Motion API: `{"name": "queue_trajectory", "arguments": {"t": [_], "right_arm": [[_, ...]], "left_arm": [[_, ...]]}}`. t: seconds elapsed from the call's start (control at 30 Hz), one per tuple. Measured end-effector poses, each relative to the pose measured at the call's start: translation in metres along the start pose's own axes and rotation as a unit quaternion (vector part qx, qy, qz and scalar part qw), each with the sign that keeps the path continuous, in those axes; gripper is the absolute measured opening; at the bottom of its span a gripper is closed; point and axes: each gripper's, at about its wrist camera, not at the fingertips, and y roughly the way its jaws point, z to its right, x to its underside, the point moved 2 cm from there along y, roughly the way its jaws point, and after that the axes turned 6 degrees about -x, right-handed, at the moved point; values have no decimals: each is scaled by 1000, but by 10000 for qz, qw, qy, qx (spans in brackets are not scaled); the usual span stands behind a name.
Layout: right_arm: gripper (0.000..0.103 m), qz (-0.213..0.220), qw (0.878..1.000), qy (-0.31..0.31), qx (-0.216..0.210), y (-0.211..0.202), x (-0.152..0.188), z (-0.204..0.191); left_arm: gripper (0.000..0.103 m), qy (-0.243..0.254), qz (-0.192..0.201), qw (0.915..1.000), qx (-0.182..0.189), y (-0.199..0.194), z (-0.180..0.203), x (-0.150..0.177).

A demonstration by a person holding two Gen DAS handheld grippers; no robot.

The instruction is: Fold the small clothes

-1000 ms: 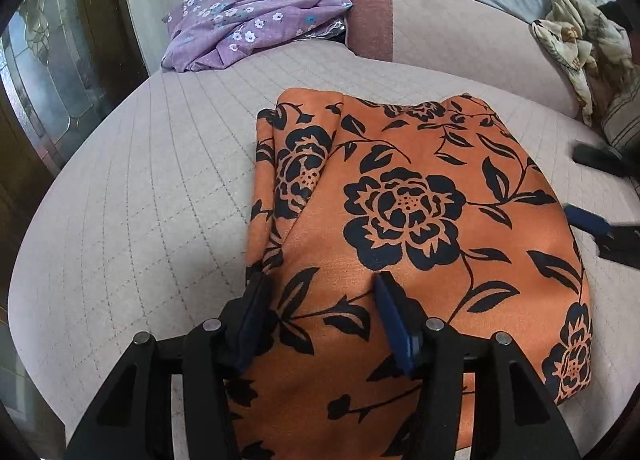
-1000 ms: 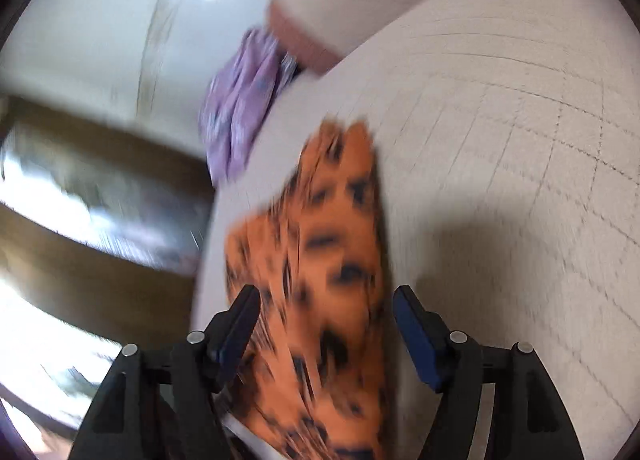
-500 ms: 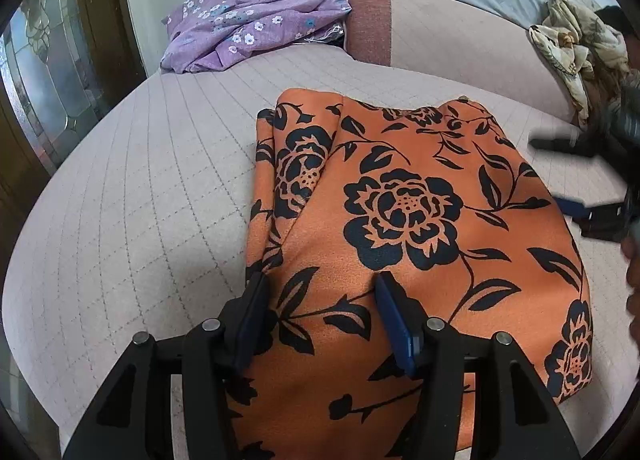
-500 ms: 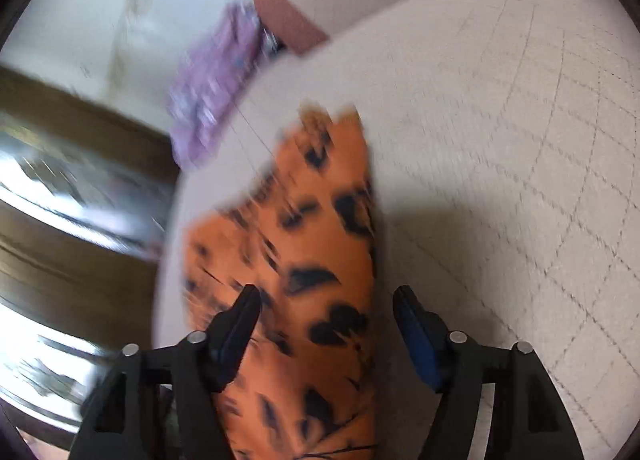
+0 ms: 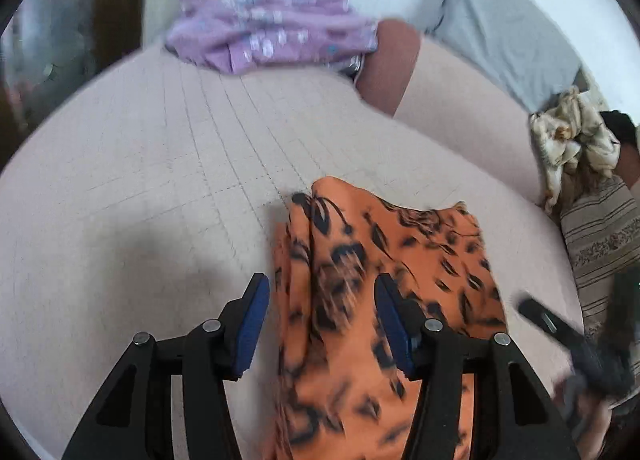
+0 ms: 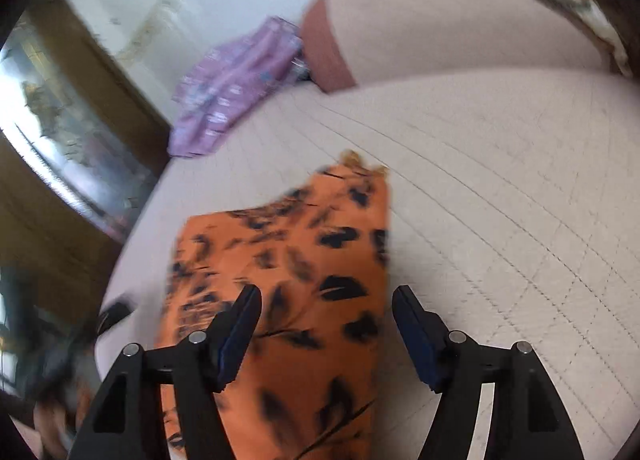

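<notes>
We've got the orange cloth [image 5: 384,300] with its black flower print lying folded on the quilted pink bed [image 5: 140,188], and both views are blurred. Our left gripper [image 5: 322,324] hangs over the cloth's left edge, jaws wide apart, nothing between them gripped: the left pad sits over bare bed, the right pad over the print. Our right gripper [image 6: 326,324] is over the cloth [image 6: 288,260] as well, jaws also spread, the left pad above the fabric and the right pad out past its right edge, over the bed [image 6: 500,188]. Far off by the wall lies a purple flowered garment [image 5: 264,36], well apart from the orange cloth, next to a brown bolster [image 5: 388,64]. A crumpled cream cloth [image 5: 568,144] sits at the right, beside a striped cushion [image 5: 600,244], with a grey pillow [image 5: 508,36] behind.
</notes>
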Motion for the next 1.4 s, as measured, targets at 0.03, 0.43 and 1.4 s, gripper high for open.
{"name": "queue_trajectory", "arguments": {"t": [0.03, 0.43, 1.4], "right_arm": [[72, 43, 9999, -45, -92, -1, 1, -8], [79, -525, 9955, -643, -454, 33, 46, -39], [85, -229, 9903, 1015, -922, -55, 135, 3]], "left_arm": [[52, -52, -308, 9994, 134, 19, -2, -9], [43, -945, -810, 9908, 529, 47, -29, -9], [63, 282, 168, 9953, -910, -74, 20, 114]]}}
